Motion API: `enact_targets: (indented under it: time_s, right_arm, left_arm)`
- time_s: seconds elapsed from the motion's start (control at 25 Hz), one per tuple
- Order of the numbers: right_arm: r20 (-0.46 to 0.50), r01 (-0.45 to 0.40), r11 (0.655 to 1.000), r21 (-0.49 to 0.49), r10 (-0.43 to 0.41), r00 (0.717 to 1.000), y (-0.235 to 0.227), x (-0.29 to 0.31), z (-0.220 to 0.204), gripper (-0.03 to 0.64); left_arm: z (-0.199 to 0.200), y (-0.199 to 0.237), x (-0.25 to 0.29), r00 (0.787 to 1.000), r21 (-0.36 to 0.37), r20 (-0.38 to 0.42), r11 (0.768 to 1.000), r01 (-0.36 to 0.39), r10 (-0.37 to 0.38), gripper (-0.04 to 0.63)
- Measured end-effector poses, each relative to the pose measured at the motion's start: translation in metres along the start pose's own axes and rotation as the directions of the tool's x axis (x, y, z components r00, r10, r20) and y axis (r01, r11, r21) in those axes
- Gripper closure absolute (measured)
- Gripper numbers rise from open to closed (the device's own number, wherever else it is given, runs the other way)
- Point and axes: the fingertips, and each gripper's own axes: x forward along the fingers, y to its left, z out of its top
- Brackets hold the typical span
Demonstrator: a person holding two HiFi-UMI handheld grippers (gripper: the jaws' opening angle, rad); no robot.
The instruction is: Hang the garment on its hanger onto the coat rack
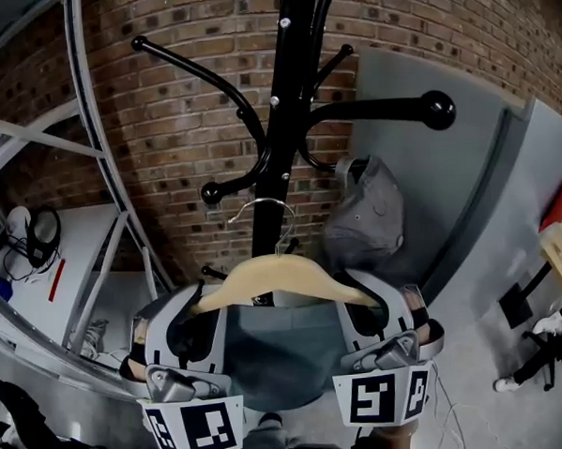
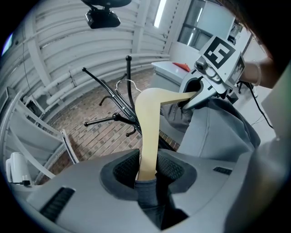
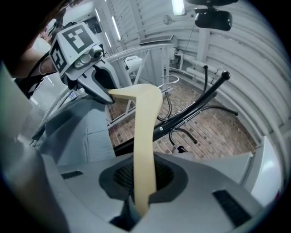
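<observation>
A pale wooden hanger (image 1: 279, 277) with a metal hook (image 1: 261, 209) carries a grey-blue garment (image 1: 278, 355) that hangs below the bar. My left gripper (image 1: 203, 306) is shut on the hanger's left end, my right gripper (image 1: 365, 297) on its right end. The black coat rack (image 1: 280, 125) stands just behind, its curved arms above the hook. In the left gripper view the hanger (image 2: 148, 136) and a fold of garment (image 2: 148, 200) sit between the jaws of the left gripper (image 2: 146, 170). In the right gripper view the hanger (image 3: 143, 145) runs through the right gripper (image 3: 142, 177).
A grey bag (image 1: 365, 219) hangs on a lower right arm of the rack. Behind the rack is a brick wall (image 1: 182, 130). A white metal frame (image 1: 103, 228) and a white table with headphones (image 1: 37, 236) stand at the left. A grey panel (image 1: 467, 181) is at the right.
</observation>
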Motion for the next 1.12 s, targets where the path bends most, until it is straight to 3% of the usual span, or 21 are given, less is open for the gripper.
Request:
enact_targets:
  time_s: [0.56, 1.12]
  right_arm:
    - [-0.088, -0.030, 0.999, 0.023, 0.032, 0.996, 0.008, 0.065, -0.017, 0.568]
    - [-0.144, -0.085, 0.996, 0.029, 0.089, 0.986, 0.032, 0.088, -0.036, 0.568]
  left_arm:
    - [-0.042, 0.010, 0.064, 0.998, -0.018, -0.018, 0.998, 0.065, -0.066, 0.485]
    - [-0.077, -0.010, 0.084, 0.991, -0.059, -0.041, 0.990, 0.129, -0.131, 0.486]
